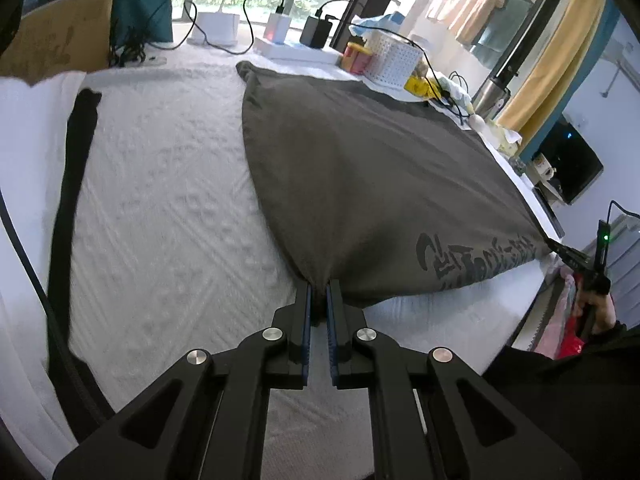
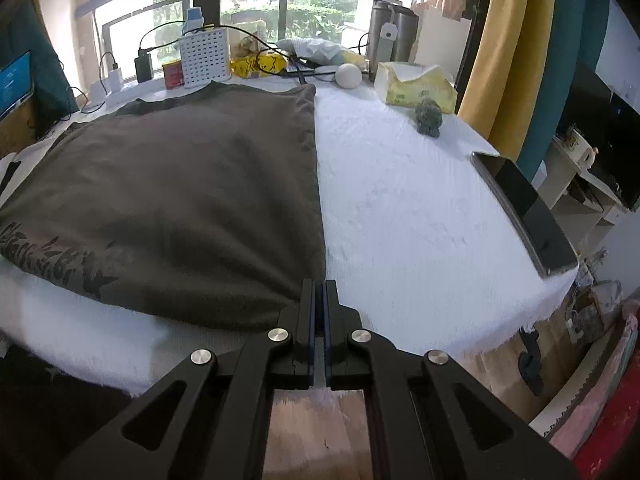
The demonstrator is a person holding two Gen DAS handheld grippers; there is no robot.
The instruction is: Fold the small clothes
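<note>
While the dark grey T-shirt [image 1: 360, 168] lies spread on the white padded table [image 1: 168, 200], the left gripper [image 1: 319, 300] pinches its near left corner, and the right gripper [image 2: 319, 300] is clamped on its near right corner.

A white pad [image 2: 420, 200] covers the table. Along its far edge stand a perforated white basket [image 2: 205, 55], a red tin [image 2: 173, 74], a yellow packet [image 2: 256, 65], a white ball [image 2: 348, 76] and a tissue box [image 2: 416, 88]. A tablet [image 2: 528, 208] lies at the right edge.
</note>
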